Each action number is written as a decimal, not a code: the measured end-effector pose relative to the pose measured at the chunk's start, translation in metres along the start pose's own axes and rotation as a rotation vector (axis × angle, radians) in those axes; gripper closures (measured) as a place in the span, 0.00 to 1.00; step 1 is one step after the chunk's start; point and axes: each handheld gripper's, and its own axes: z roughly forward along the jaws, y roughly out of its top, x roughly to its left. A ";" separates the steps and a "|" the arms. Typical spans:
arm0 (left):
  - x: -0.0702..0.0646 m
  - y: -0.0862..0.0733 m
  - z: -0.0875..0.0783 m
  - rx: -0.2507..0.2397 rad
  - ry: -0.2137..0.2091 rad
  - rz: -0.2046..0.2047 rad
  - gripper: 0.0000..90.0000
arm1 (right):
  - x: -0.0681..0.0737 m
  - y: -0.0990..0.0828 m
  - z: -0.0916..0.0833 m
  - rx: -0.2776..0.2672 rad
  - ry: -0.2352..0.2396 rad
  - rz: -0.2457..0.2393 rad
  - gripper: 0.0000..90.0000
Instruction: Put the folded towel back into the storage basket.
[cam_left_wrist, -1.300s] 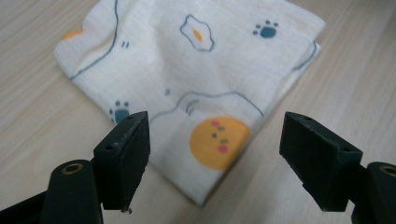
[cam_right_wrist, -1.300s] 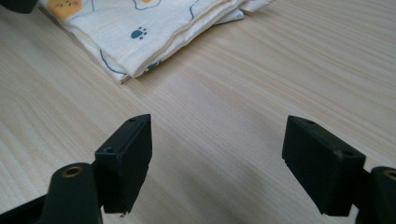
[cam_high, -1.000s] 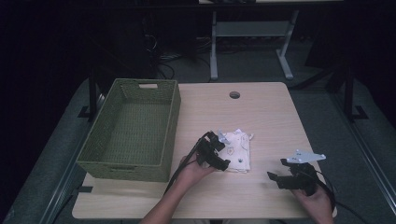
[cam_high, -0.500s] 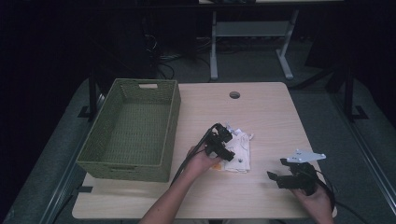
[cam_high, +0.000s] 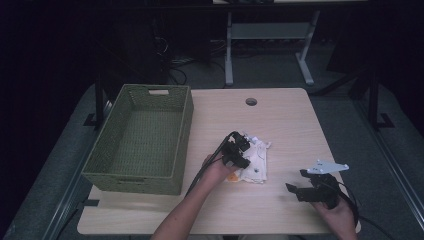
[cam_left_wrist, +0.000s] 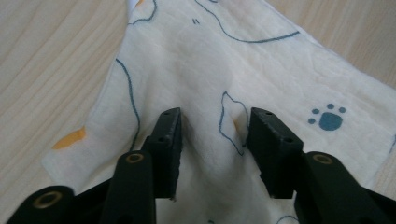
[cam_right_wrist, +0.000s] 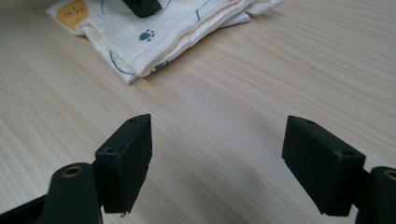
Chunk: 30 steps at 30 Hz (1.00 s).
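A folded cream cloth (cam_high: 256, 164) printed with blue lines, a paw mark and orange patches lies on the table (cam_high: 285, 125), right of centre. My left gripper (cam_high: 239, 150) rests on the cloth's left part. In the left gripper view its jaws stand apart and press down on the cloth (cam_left_wrist: 210, 60), and a low ridge of fabric rises in the gap of the left gripper (cam_left_wrist: 212, 126). My right gripper (cam_high: 299, 182) hovers open near the table's front right, with bare wood between its jaws. The right gripper (cam_right_wrist: 217, 149) faces the cloth (cam_right_wrist: 159, 23) from a distance.
A green woven basket (cam_high: 186, 120) stands on the left side of the table, with nothing visible inside. A round cable hole (cam_high: 251, 102) sits near the far edge. Dark floor, cables and a desk frame lie beyond the table.
My left gripper has slid a little farther onto the cloth, away from the person. The right gripper has stayed where it was.
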 end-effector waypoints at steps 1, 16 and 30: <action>0.000 0.000 0.000 0.003 0.000 0.005 0.67 | 0.000 0.000 0.000 0.001 -0.001 0.001 0.26; 0.010 0.000 -0.004 0.003 -0.036 -0.018 0.91 | -0.002 -0.001 0.000 -0.002 -0.004 0.009 0.26; 0.027 -0.004 -0.044 -0.071 -0.089 -0.065 0.91 | -0.005 -0.002 -0.002 -0.014 -0.008 0.033 0.26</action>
